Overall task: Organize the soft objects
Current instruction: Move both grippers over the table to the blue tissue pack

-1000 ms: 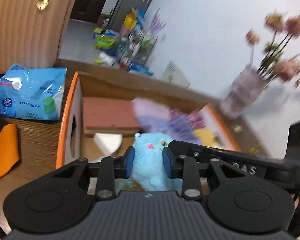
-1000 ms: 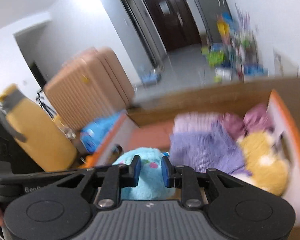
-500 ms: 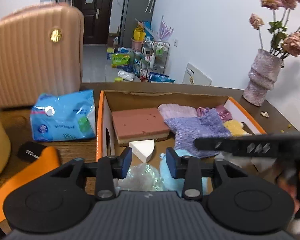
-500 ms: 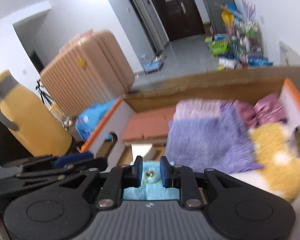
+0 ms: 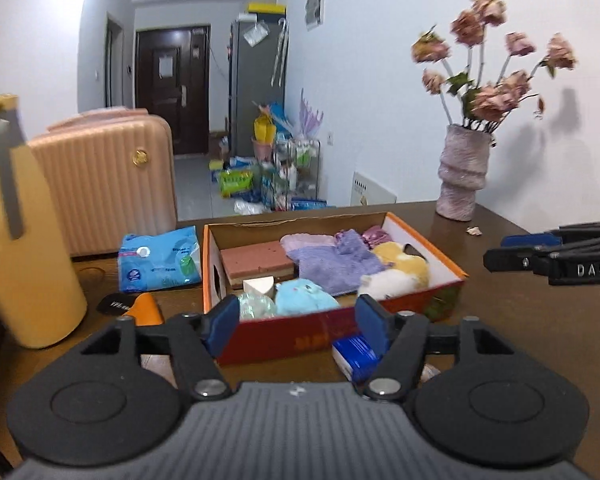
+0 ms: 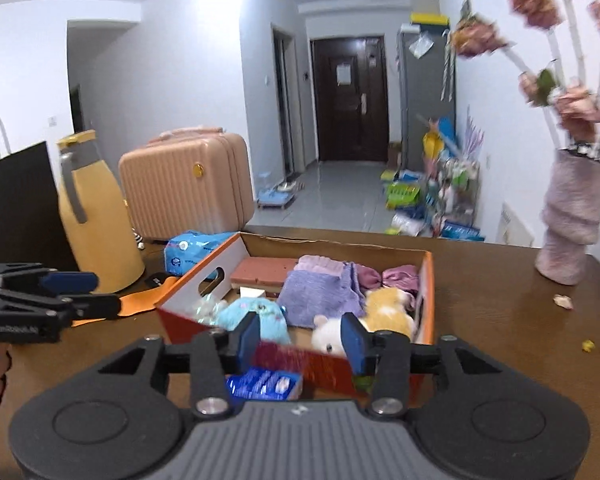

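- Brown wooden table (image 5: 532, 320) is carrying an orange shoebox (image 5: 300, 332), with a pink suitcase (image 5: 108, 176) and a vase of flowers (image 5: 462, 176) sitting behind it.
- Blue plush toy (image 5: 304, 298) is lying inside the box at its near wall, beside a purple knitted cloth (image 5: 336, 264) and a yellow-and-white plush (image 5: 400, 272).
- Left gripper (image 5: 296, 322) is hovering in front of the box, jaws spread wide and holding nothing.
- Right gripper (image 6: 300, 338) is hanging just before the near wall, jaws also apart and empty.
- Blue packet (image 6: 264, 384) is lying on the table against the box front.
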The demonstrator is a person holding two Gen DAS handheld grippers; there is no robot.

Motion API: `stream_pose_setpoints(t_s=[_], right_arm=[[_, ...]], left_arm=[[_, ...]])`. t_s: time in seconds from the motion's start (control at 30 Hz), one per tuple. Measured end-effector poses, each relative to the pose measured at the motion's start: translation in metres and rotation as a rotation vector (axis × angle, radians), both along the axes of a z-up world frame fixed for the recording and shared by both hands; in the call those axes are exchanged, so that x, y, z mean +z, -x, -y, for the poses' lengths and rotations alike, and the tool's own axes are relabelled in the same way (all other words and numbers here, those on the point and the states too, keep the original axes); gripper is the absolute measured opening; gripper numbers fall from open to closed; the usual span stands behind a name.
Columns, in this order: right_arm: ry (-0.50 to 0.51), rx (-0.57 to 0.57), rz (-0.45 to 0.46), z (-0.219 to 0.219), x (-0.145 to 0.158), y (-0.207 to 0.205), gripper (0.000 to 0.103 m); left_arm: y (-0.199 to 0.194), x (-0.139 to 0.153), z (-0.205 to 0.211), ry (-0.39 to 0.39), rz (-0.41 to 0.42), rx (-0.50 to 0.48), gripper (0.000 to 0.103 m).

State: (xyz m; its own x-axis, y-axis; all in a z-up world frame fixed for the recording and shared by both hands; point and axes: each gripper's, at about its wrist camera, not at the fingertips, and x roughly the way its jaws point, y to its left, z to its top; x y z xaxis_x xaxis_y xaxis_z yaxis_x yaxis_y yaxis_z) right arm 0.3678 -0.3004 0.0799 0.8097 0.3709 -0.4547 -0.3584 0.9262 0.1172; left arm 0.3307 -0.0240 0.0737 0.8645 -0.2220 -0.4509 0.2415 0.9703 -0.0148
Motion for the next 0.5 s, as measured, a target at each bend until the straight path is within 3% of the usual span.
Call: stream_pose_setpoints(t_s=[0.07,0.17,0.37,0.5], right_arm=[[-0.01,-0.004,0.032,0.004,-0.011,0.03,0.048],[-0.034,-0.014,0.034,0.004,-0.04,0.074,0.048],[-0.147,-0.033,-0.067,0.006,-0.095,0.149,0.049],[-0.198,-0.021,-0.115,0.009,-0.11,0.174,0.049]], left_arm=[[0.031,-0.008,0.003,0.012,0.021,0.033,0.08],[0.077,-0.031,0.011,0.021,0.017,0.066,0.08],[0.129,-0.072,0.018,0.092,-0.153,0.053,0.08],[0.136,-0.08,0.022,0.062,-0.178,0.05,0.08]])
